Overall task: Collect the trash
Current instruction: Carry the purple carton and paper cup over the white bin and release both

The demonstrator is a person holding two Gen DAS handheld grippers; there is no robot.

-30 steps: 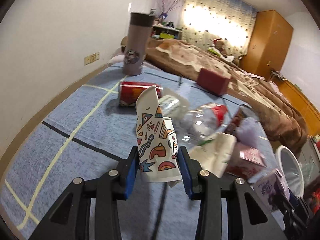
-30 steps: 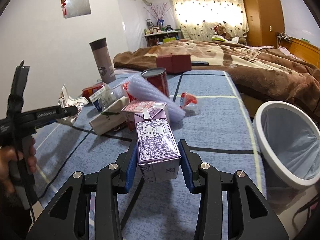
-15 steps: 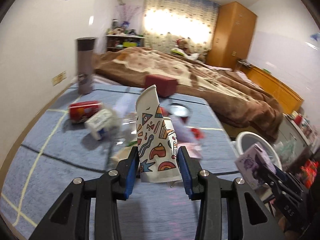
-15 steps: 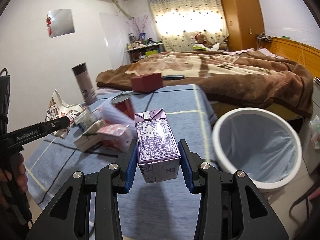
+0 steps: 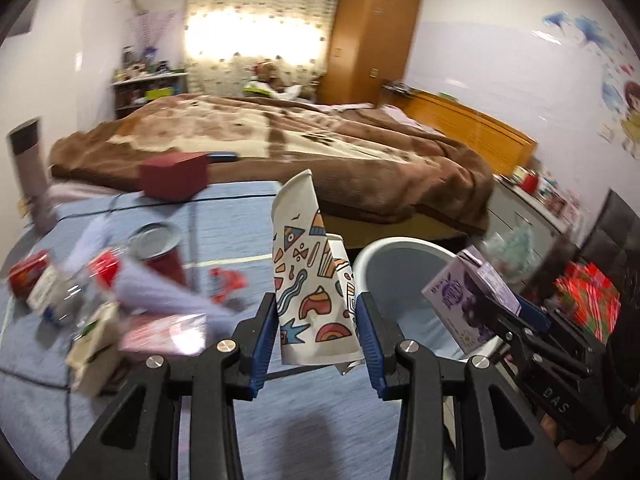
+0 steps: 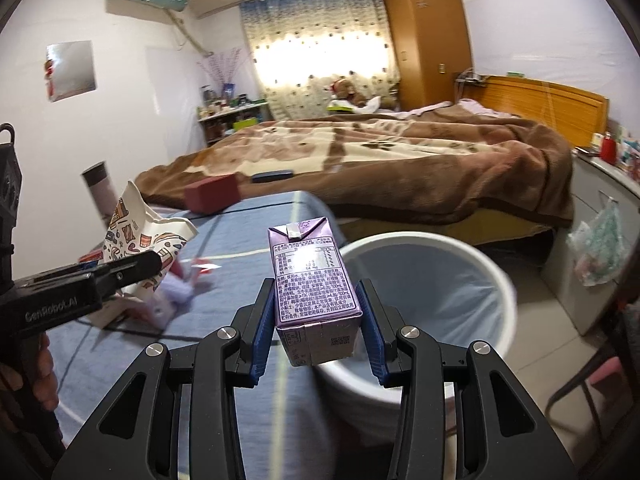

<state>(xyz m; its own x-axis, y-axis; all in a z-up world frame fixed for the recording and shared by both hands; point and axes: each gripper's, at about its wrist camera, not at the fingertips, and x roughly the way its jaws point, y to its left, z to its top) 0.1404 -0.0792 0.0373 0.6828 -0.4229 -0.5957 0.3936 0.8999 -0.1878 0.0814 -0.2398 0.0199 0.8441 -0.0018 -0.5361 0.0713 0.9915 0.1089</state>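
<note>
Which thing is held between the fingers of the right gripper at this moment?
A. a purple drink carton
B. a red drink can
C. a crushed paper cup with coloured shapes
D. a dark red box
A: in the right wrist view the right gripper has its blue pads pressed on both sides of the purple drink carton, while the patterned paper cup sits in the left gripper.

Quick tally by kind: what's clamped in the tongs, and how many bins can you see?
Crushed paper cup, in the left tongs: 1
Purple drink carton, in the right tongs: 1
White bin with a liner: 1
Total: 3
</note>
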